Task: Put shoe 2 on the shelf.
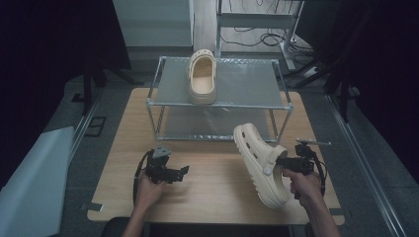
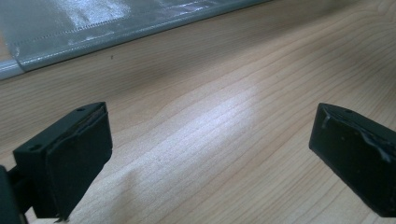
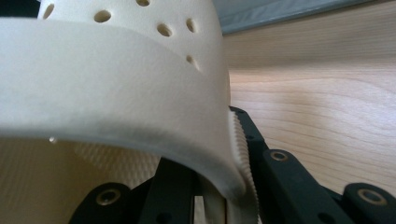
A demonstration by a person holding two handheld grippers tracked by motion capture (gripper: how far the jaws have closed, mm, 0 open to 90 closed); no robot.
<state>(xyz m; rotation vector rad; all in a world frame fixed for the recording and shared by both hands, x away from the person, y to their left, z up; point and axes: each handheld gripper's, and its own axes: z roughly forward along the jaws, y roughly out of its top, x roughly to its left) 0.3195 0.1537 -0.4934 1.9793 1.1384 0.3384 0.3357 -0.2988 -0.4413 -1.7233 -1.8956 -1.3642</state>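
Note:
One cream clog (image 1: 202, 78) stands on the top shelf of the wire rack (image 1: 163, 102). A second cream clog (image 1: 261, 165) is tilted on its side above the table's right part, with my right gripper (image 1: 286, 162) shut on its side wall. In the right gripper view the clog's strap and holed upper (image 3: 116, 84) loom close, its wall pinched between the black jaws. My left gripper (image 1: 182, 171) rests low over the wood at front left, open. Its two fingers (image 2: 70, 154) stand wide apart with bare table between them.
The wooden table (image 1: 212, 197) carries the two-tier metal rack at its back half, whose grey lower shelf (image 2: 70, 23) lies just ahead of the left gripper. A pale sheet (image 1: 29, 182) lies on the floor at left, with cables and frames behind the rack.

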